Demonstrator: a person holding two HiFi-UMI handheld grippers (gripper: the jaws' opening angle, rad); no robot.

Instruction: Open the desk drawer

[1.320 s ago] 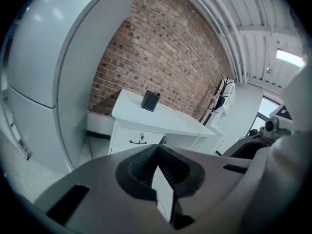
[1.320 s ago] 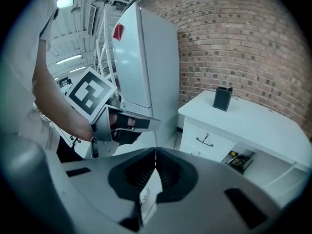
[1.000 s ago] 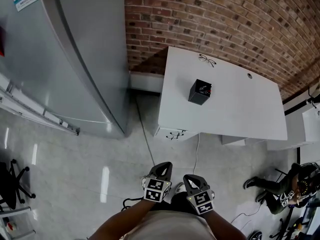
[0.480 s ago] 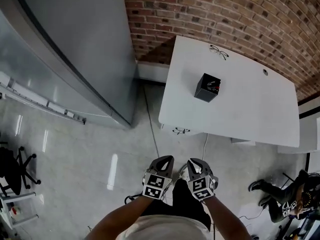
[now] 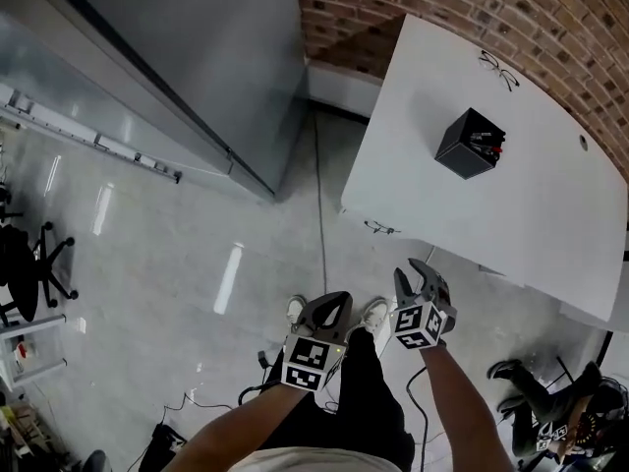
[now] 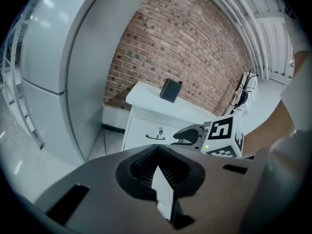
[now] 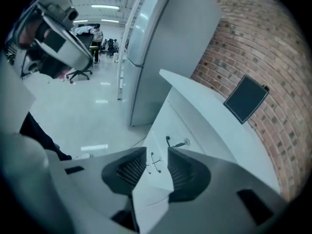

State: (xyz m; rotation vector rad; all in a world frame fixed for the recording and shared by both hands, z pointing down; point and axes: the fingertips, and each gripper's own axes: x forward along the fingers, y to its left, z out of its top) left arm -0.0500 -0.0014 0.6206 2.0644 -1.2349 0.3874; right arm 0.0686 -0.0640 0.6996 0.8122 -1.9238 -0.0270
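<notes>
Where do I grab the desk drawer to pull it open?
Grab the dark handle on the top drawer front, next to the little lock. It is a thin bar that runs sideways and seems to stick out a bit, so come straight at the front and put one jaw above it and one below. The right gripper already faces it, and its jaws are opening with nothing between them.

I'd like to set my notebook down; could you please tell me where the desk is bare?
Most of the desk is bare; the broad strip between the black box and the front edge is roomiest. Tighter between the box and the glasses.
</notes>
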